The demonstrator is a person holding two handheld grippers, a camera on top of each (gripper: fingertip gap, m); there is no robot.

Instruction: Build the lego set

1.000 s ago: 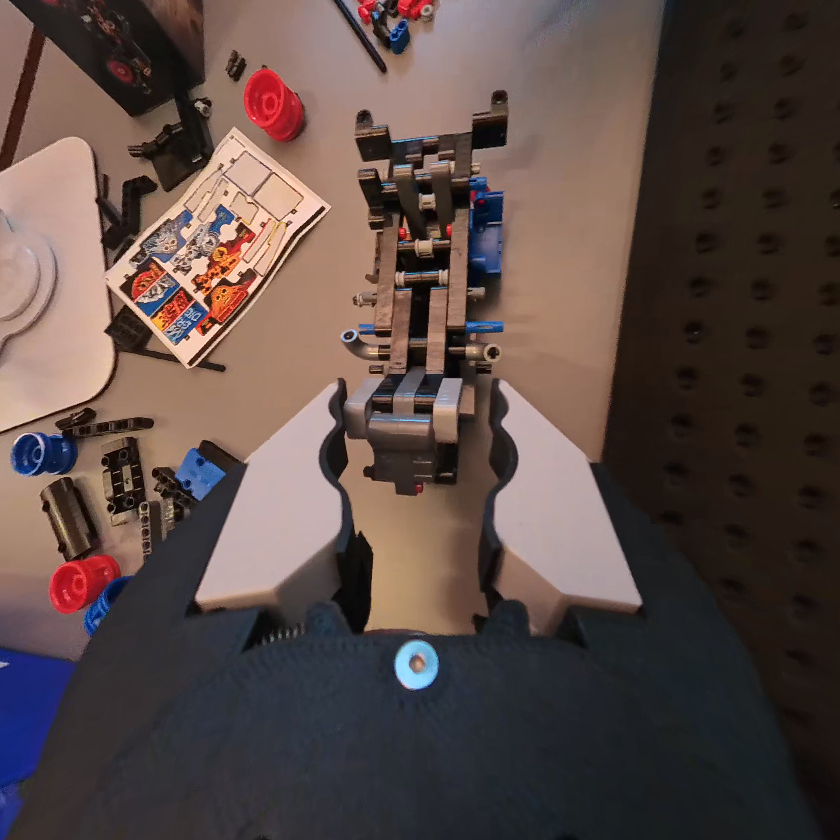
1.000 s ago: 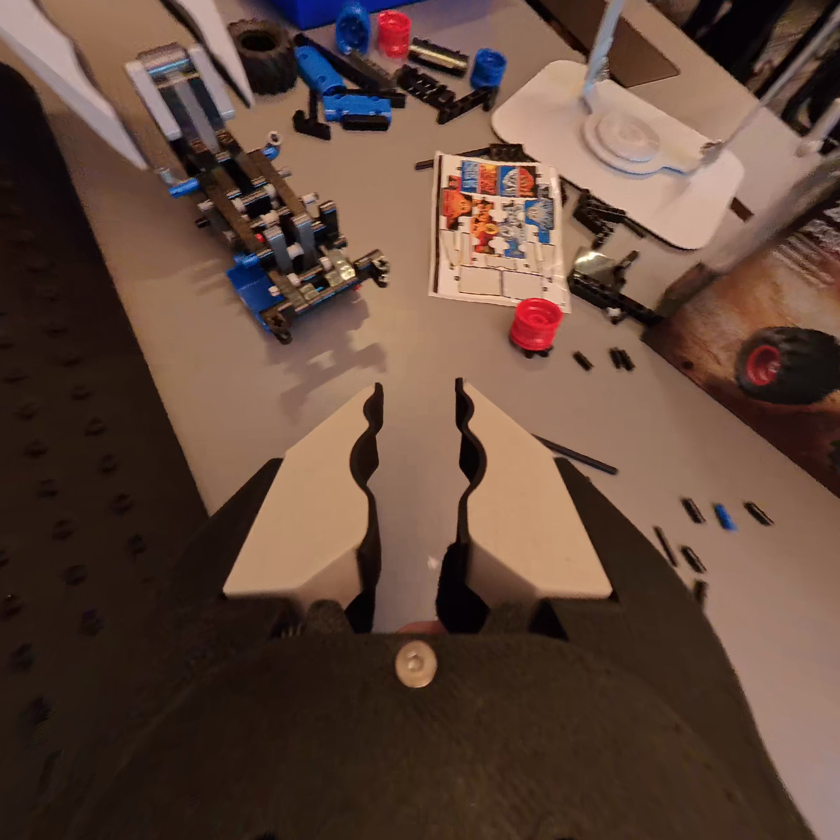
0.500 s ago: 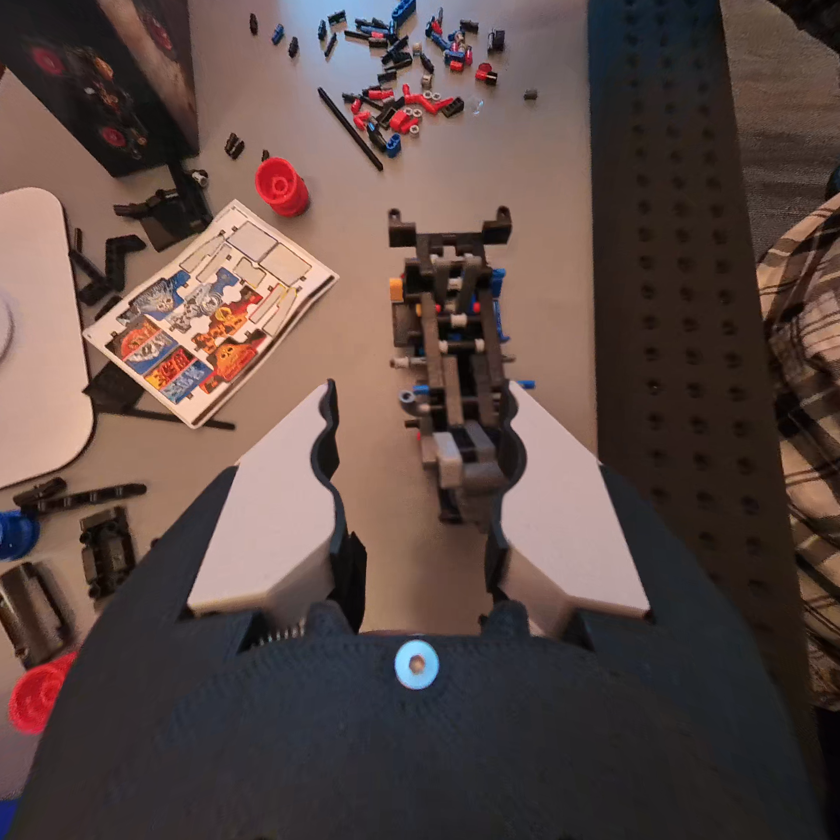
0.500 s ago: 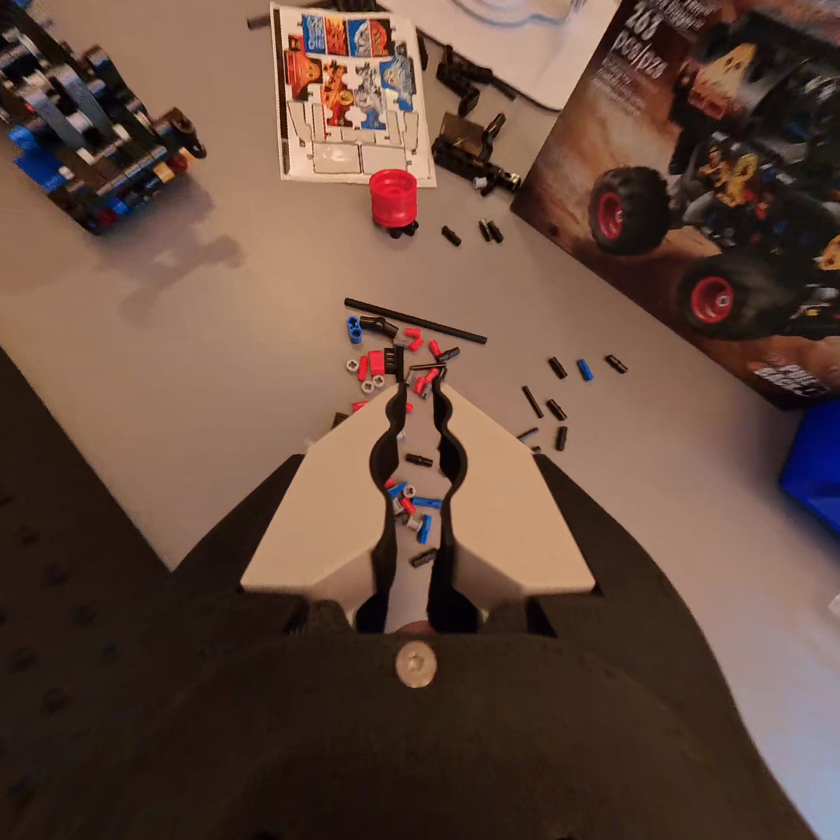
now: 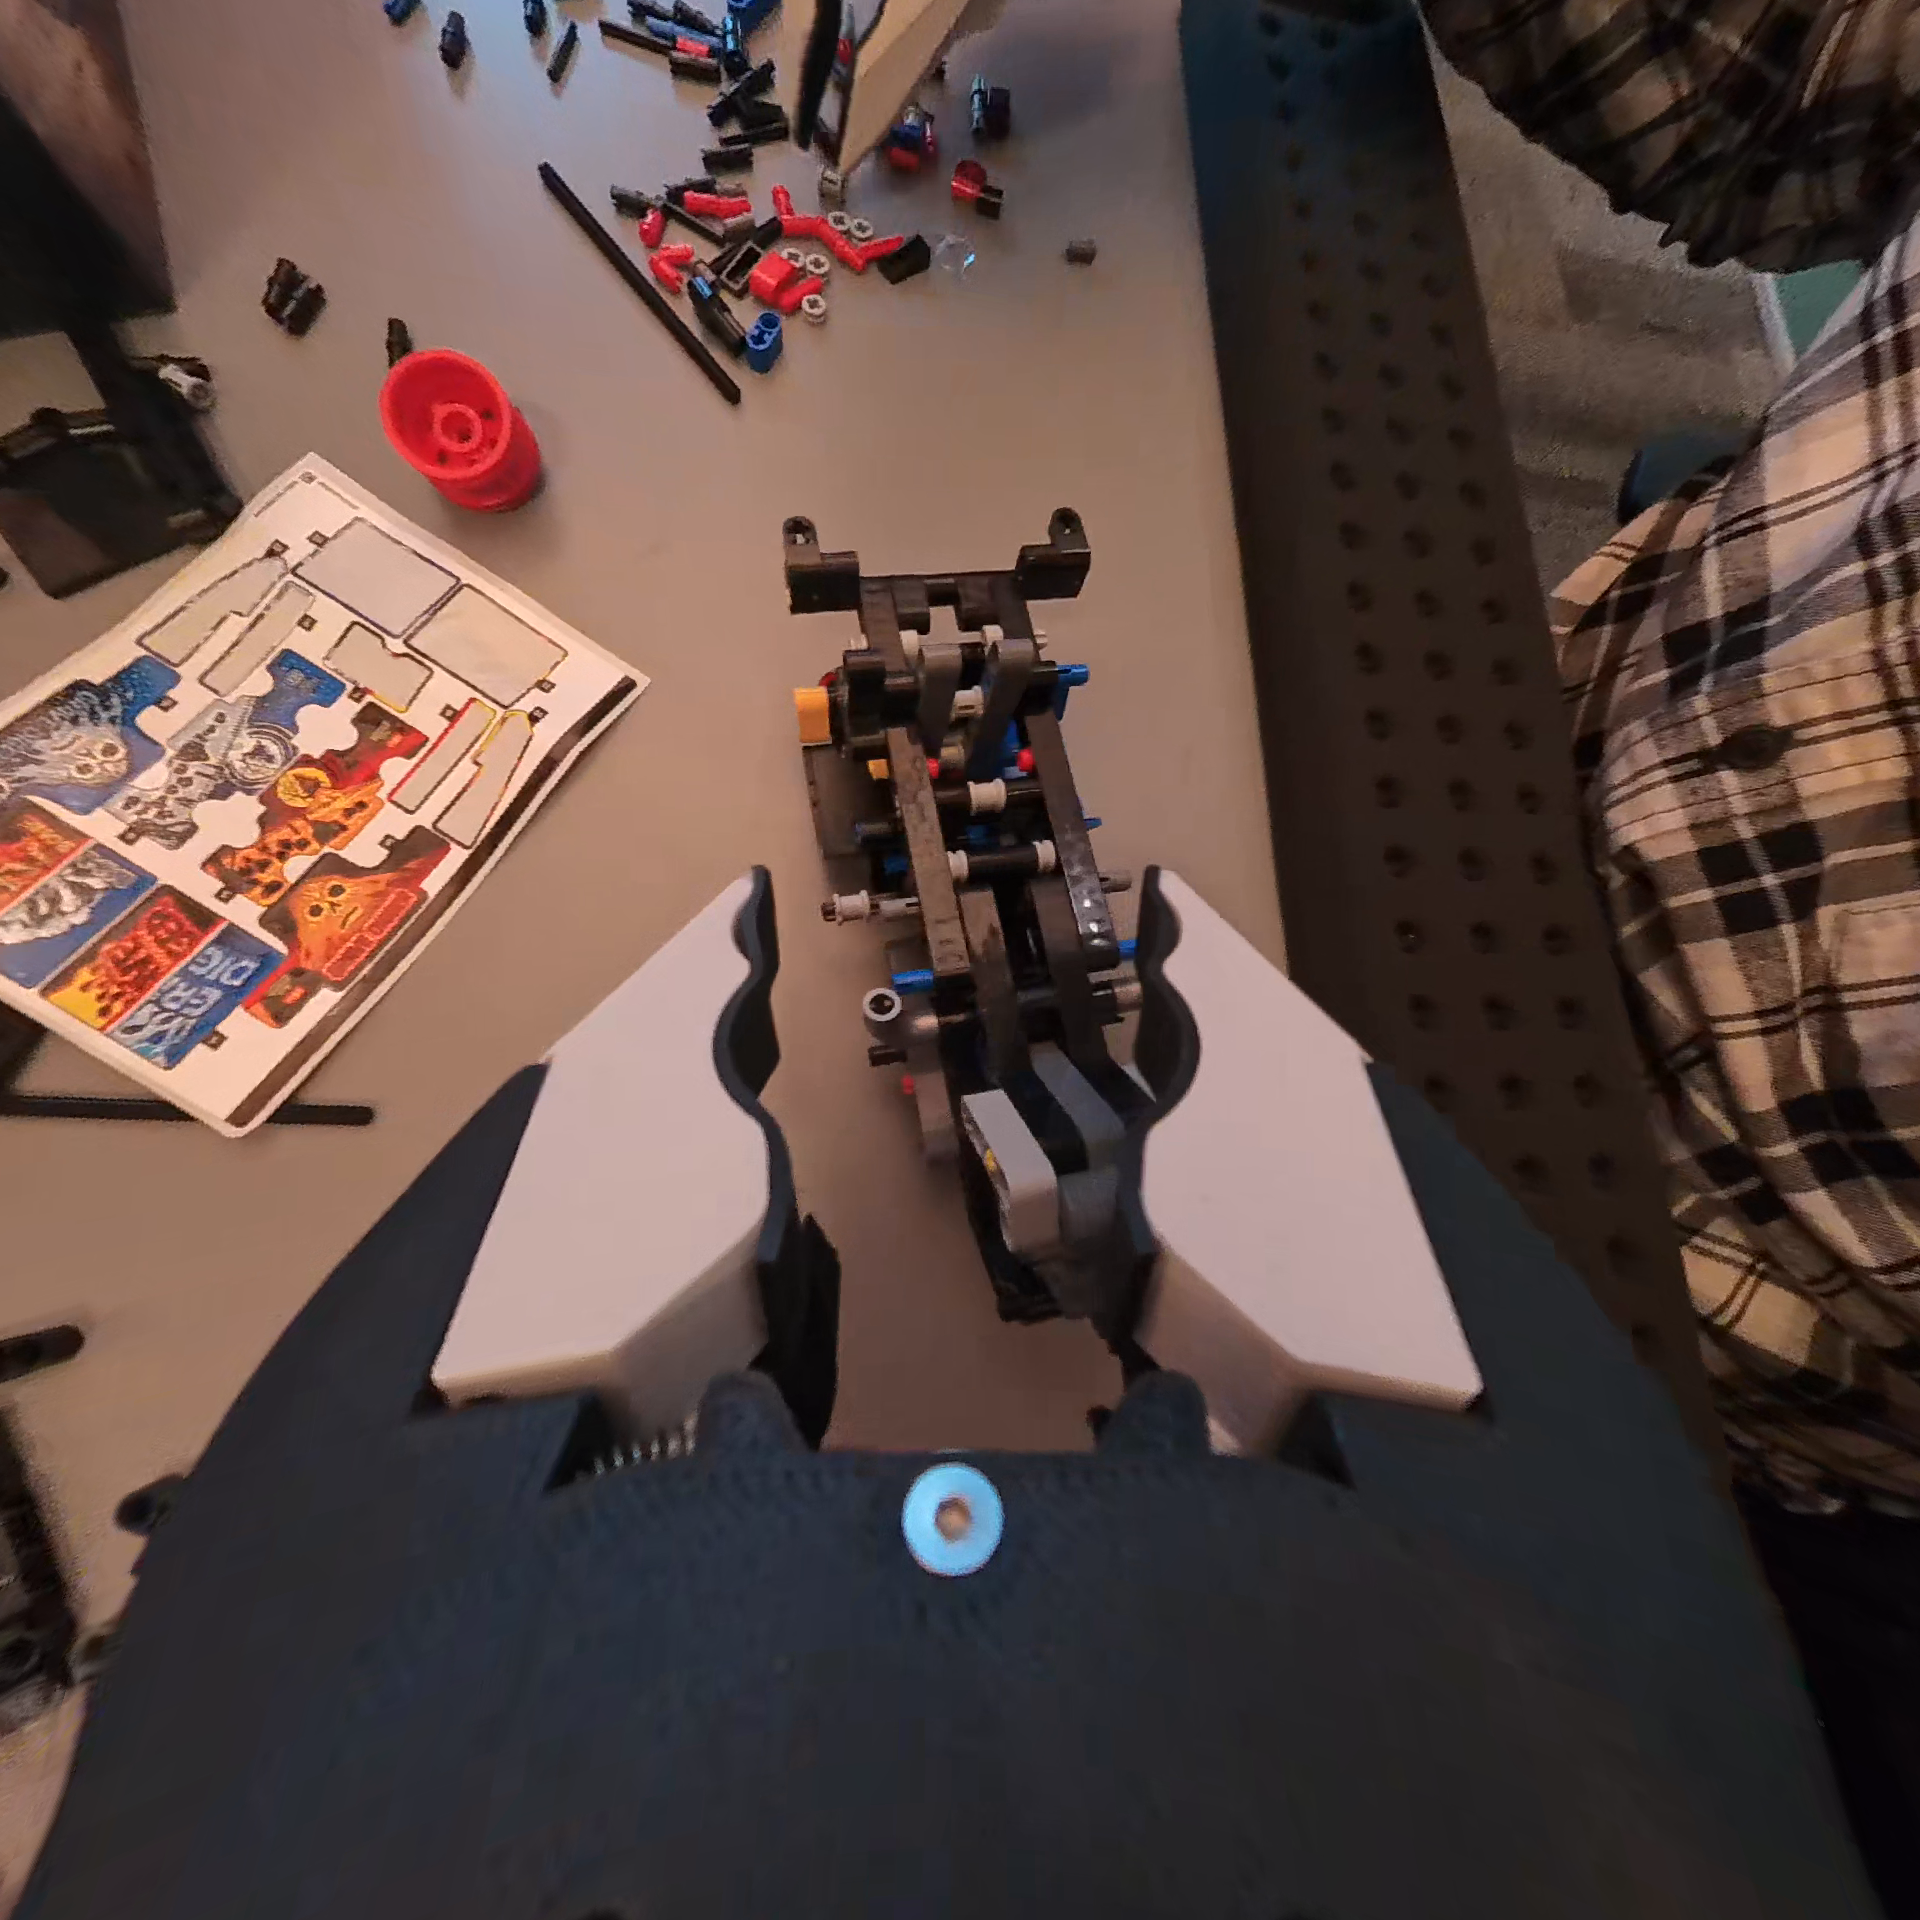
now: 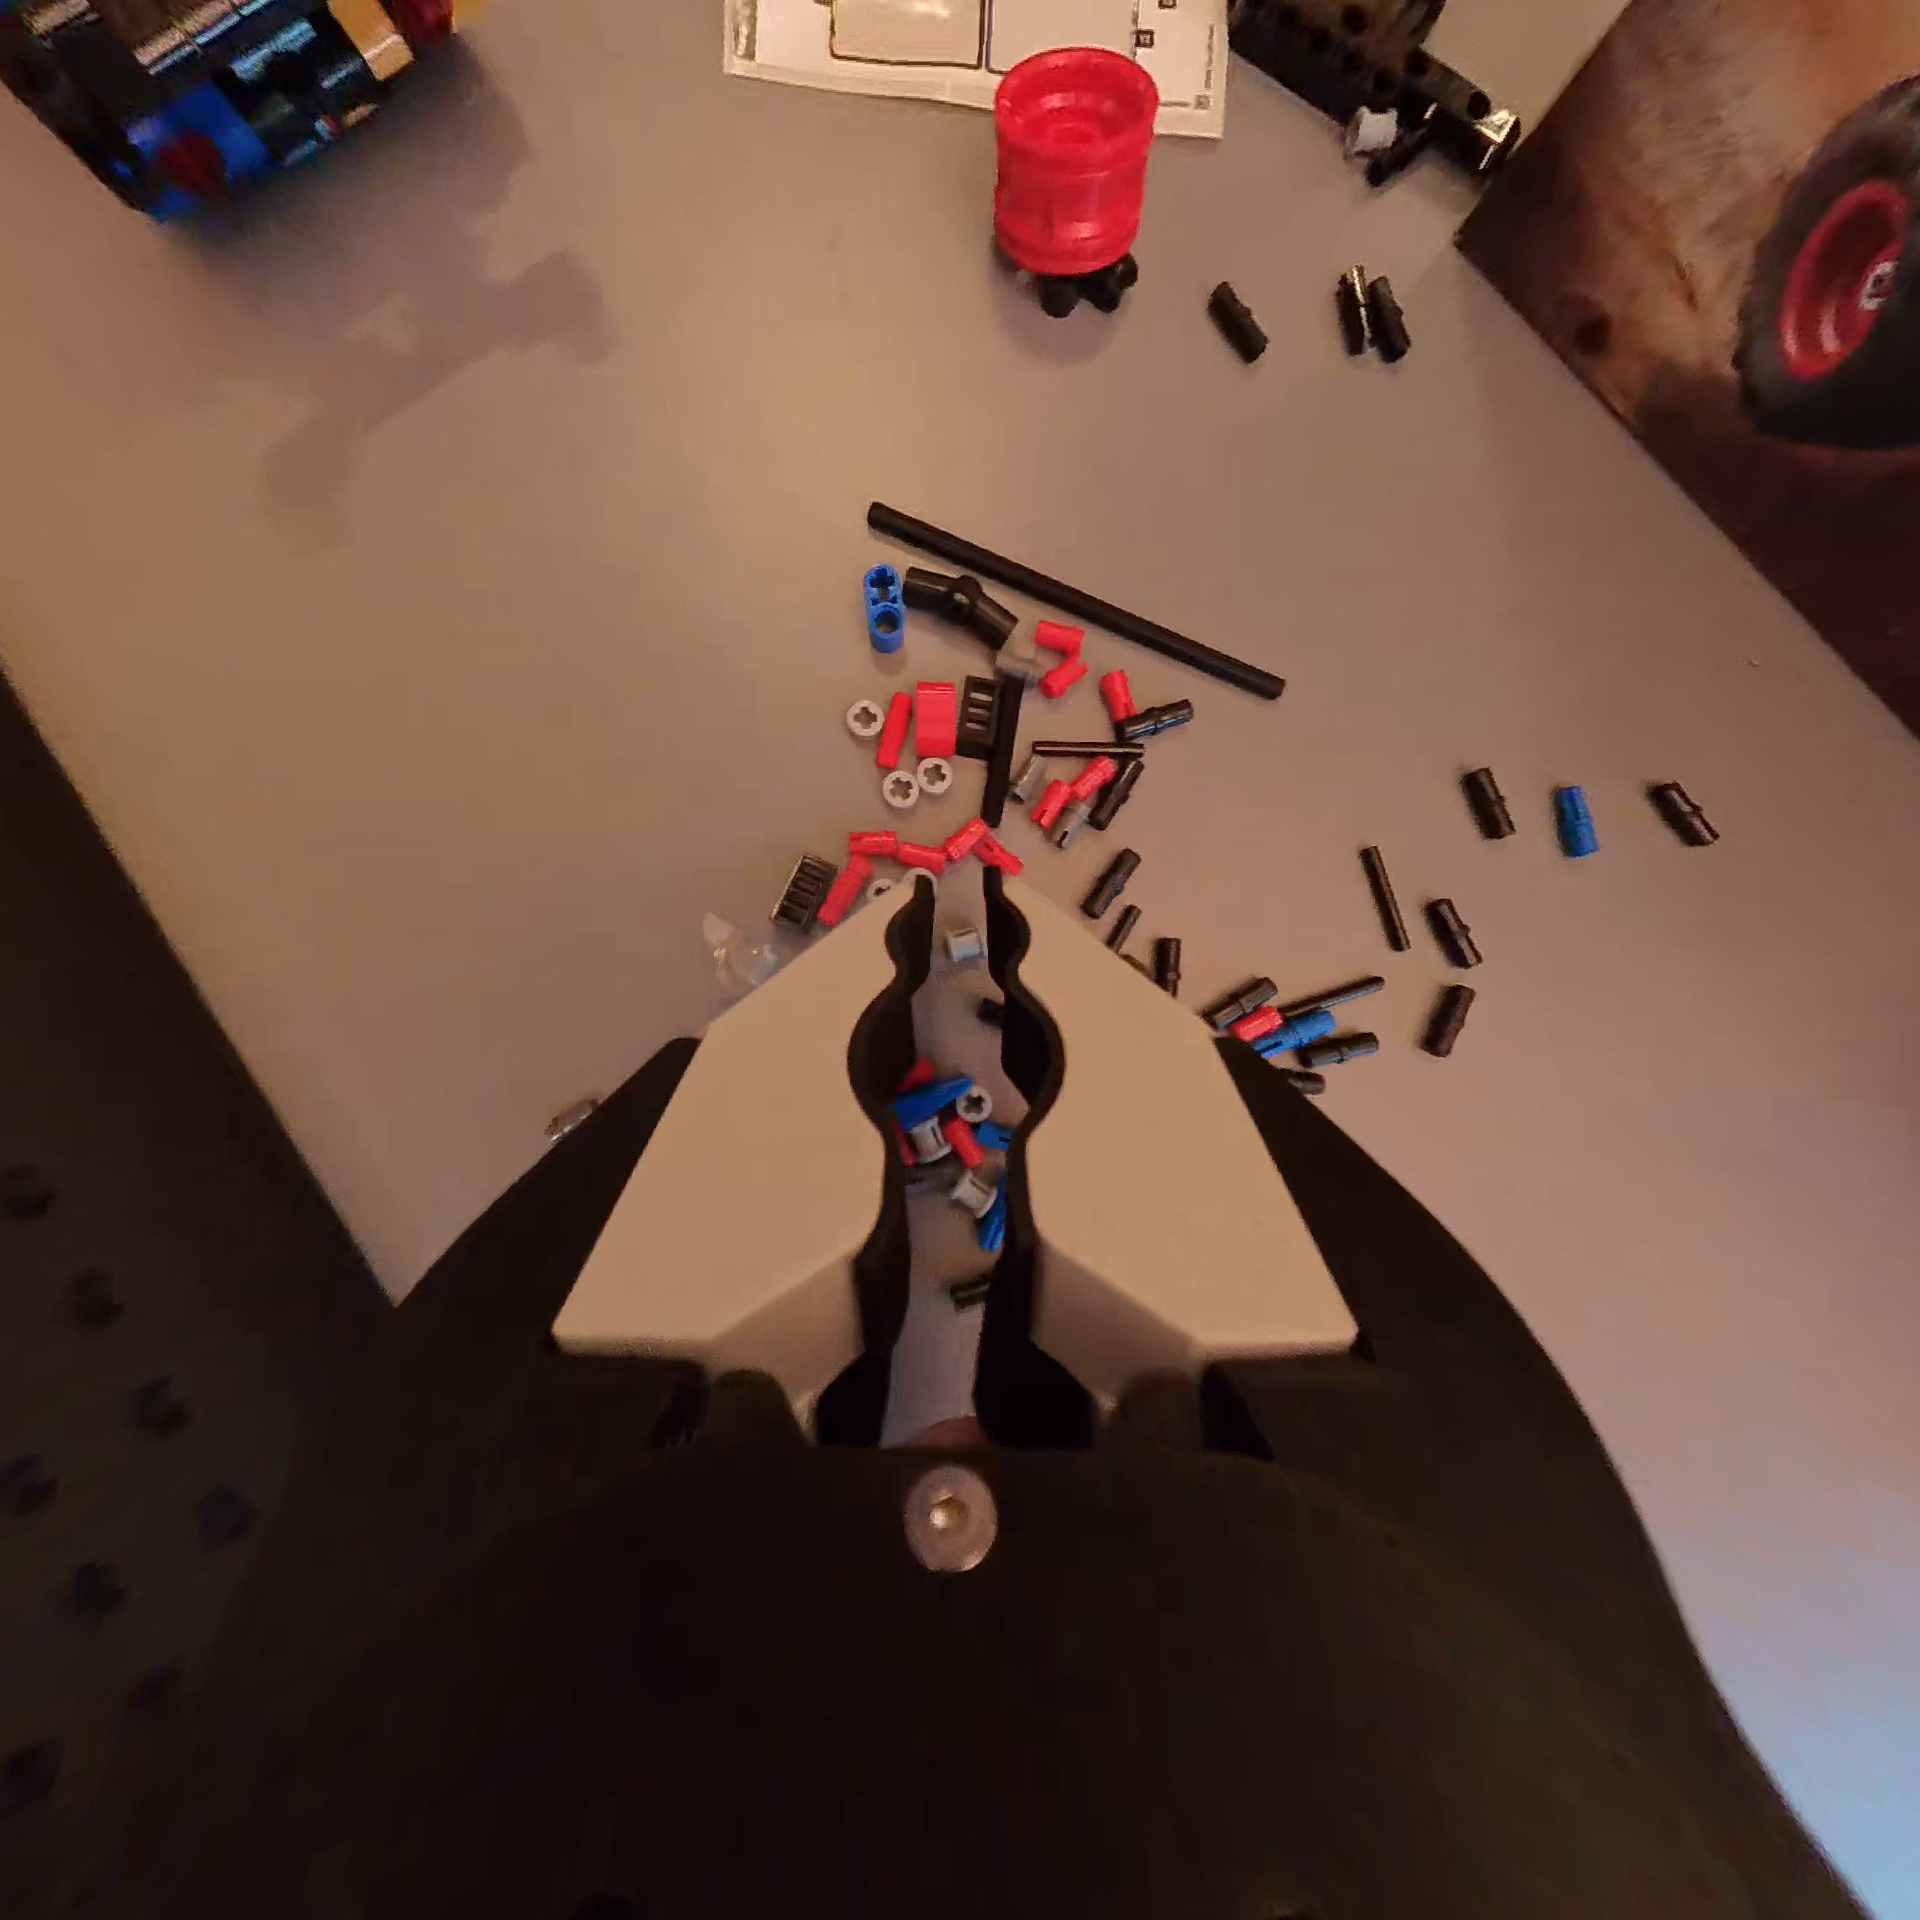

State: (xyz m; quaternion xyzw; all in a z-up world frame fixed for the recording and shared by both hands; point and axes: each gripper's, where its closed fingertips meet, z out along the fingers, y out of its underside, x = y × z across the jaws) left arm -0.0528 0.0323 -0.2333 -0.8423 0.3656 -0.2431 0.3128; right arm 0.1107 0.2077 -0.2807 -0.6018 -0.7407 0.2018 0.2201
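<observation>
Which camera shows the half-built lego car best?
The left wrist view: the whole half-built car lies lengthwise on the table between the left hand-held gripper's open fingers. The right wrist view catches only one blurry end at its top left corner.

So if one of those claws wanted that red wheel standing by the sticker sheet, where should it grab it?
Probably across the ribbed side wall of the red wheel, coming straight down from above. It stands upright on one end, so its round sides are open all around; the sticker sheet lies just behind it.
</observation>
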